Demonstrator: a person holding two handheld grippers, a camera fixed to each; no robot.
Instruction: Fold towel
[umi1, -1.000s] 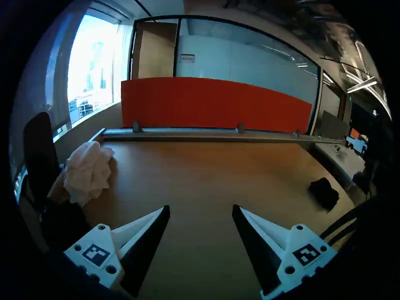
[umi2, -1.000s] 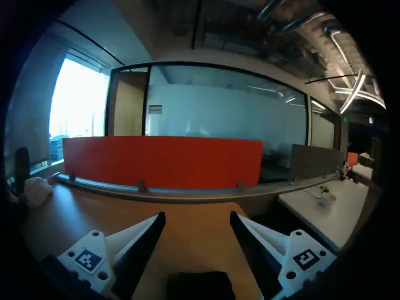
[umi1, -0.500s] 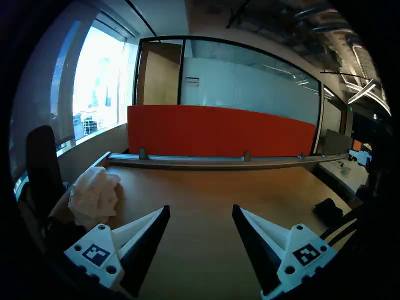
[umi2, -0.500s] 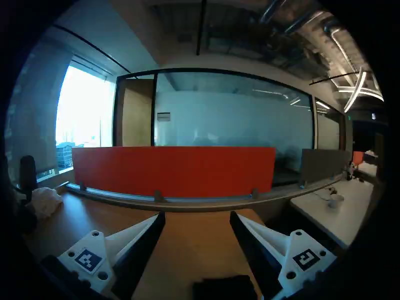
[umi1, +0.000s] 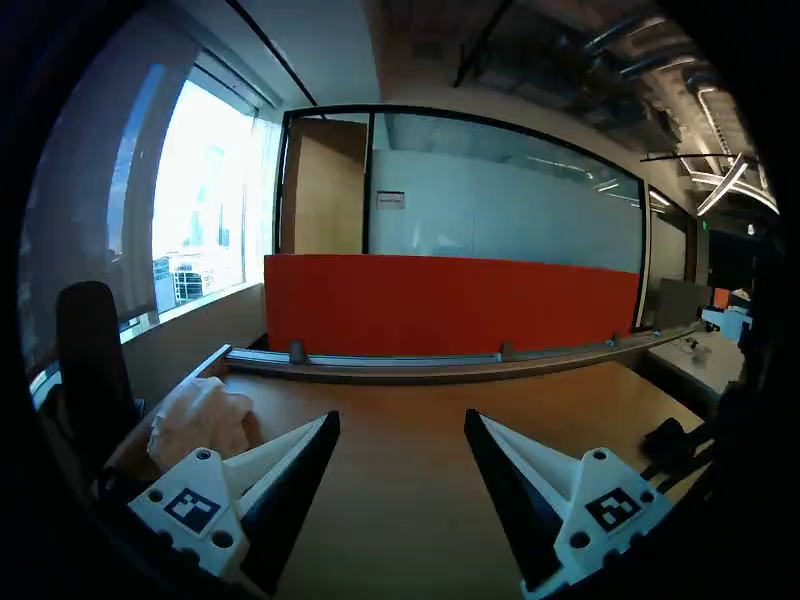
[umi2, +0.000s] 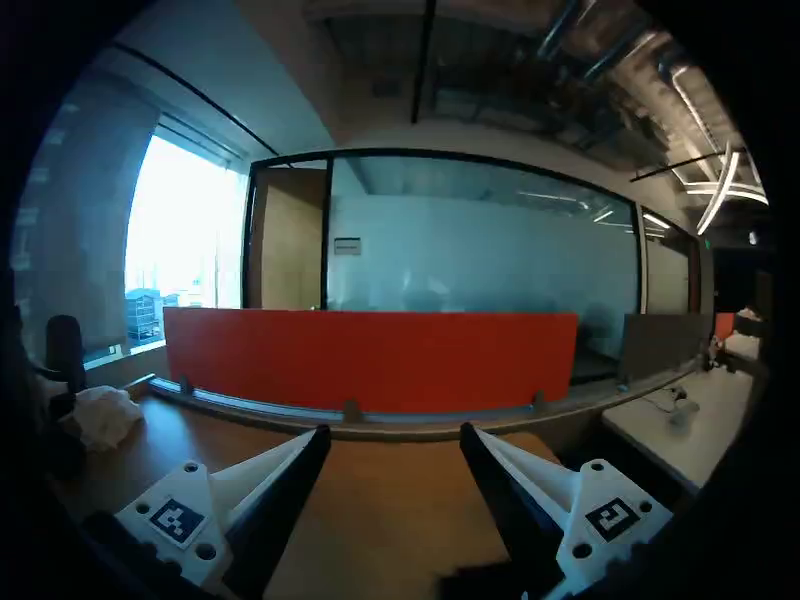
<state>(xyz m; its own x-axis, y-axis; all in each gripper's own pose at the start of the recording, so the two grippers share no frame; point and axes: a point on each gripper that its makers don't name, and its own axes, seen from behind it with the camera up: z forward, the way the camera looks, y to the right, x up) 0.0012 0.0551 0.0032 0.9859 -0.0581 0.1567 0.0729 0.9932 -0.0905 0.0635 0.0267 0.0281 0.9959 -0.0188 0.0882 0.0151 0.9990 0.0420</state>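
A crumpled pale towel (umi1: 200, 427) lies in a heap at the left end of the wooden desk (umi1: 400, 450), just beyond my left gripper's left finger. In the right gripper view the same towel (umi2: 104, 416) sits far off at the left. My left gripper (umi1: 400, 425) is open, held above the desk with nothing between its fingers. My right gripper (umi2: 393, 438) is open too and holds nothing. Both point level across the desk toward the red divider (umi1: 450, 305).
A dark bundle (umi1: 668, 437) lies at the desk's right end. A dark object (umi2: 490, 580) sits at the bottom edge below my right gripper. A black chair back (umi1: 90, 370) stands left of the towel. A white desk (umi2: 670, 425) lies beyond at the right.
Both grippers have tilted upward: the desk and towel have slid lower in both views and more ceiling shows. The dark object under the right gripper has dropped almost out of view. Both stayed open.
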